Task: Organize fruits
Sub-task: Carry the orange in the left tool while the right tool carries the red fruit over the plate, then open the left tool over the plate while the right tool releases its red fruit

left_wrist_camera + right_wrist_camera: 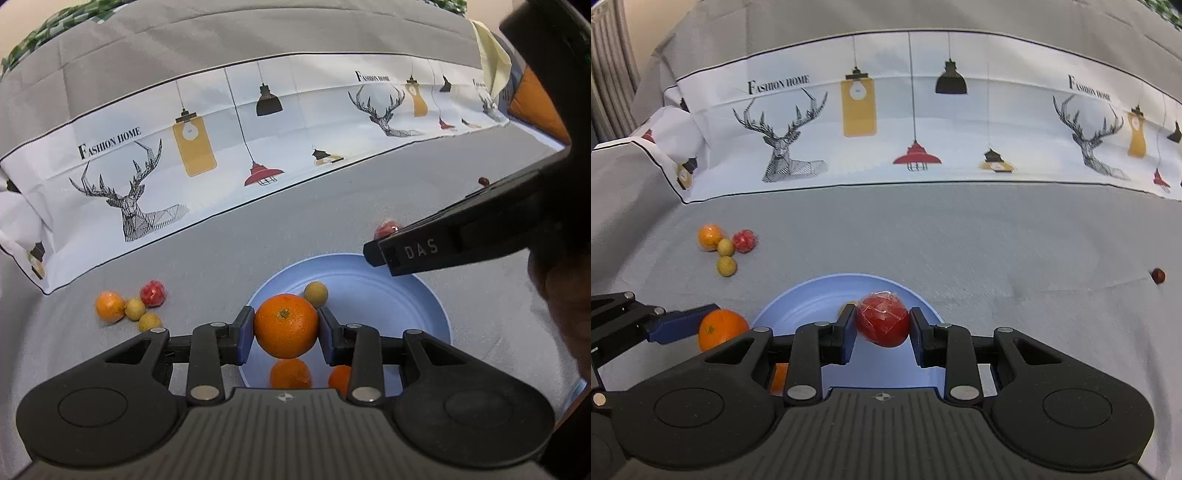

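My left gripper (286,326) is shut on an orange (286,325) and holds it above the blue plate (406,295). Two more oranges (290,373) and a yellow-green fruit (316,294) lie in the plate. My right gripper (882,325) is shut on a red wrapped fruit (882,319) above the plate (798,302). The left gripper's orange shows at the left of the right wrist view (722,328). The right gripper's fruit is partly hidden behind its finger in the left wrist view (386,229).
On the grey cloth to the left lie a small orange (710,237), two yellow-green fruits (726,266) and a red wrapped fruit (744,240). A small dark red fruit (1158,275) lies far right. A printed white cloth band (923,122) runs along the back.
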`<move>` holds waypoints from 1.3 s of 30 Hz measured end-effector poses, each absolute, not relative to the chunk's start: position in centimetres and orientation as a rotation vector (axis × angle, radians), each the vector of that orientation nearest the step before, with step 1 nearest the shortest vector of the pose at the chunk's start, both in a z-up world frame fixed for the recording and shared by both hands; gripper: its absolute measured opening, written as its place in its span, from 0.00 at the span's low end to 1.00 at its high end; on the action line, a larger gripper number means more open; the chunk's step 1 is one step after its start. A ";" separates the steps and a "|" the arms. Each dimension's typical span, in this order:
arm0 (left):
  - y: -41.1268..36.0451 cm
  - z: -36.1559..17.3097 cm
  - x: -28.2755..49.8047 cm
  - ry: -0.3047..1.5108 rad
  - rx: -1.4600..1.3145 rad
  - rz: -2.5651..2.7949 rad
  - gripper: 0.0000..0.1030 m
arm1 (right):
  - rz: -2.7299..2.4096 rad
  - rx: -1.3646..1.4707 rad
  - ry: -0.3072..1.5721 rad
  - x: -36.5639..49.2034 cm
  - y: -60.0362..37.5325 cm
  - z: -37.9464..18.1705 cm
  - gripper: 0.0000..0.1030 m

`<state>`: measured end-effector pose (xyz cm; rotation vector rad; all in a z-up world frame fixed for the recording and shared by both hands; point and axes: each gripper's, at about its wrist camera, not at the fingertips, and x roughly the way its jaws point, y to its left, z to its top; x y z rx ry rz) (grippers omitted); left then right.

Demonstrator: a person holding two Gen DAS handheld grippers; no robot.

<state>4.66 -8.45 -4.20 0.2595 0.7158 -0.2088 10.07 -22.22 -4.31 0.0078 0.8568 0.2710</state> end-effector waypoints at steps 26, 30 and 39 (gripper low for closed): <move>-8.5 -4.8 4.7 0.729 0.308 -0.208 0.39 | 0.276 -0.043 0.884 9.6 -21.4 -5.0 0.31; -8.6 -4.7 4.6 0.727 0.306 -0.208 0.39 | 0.275 -0.043 0.884 9.5 -21.3 -5.0 0.31; -8.6 -4.6 4.6 0.724 0.302 -0.212 0.39 | 0.277 -0.042 0.885 9.6 -21.2 -4.9 0.31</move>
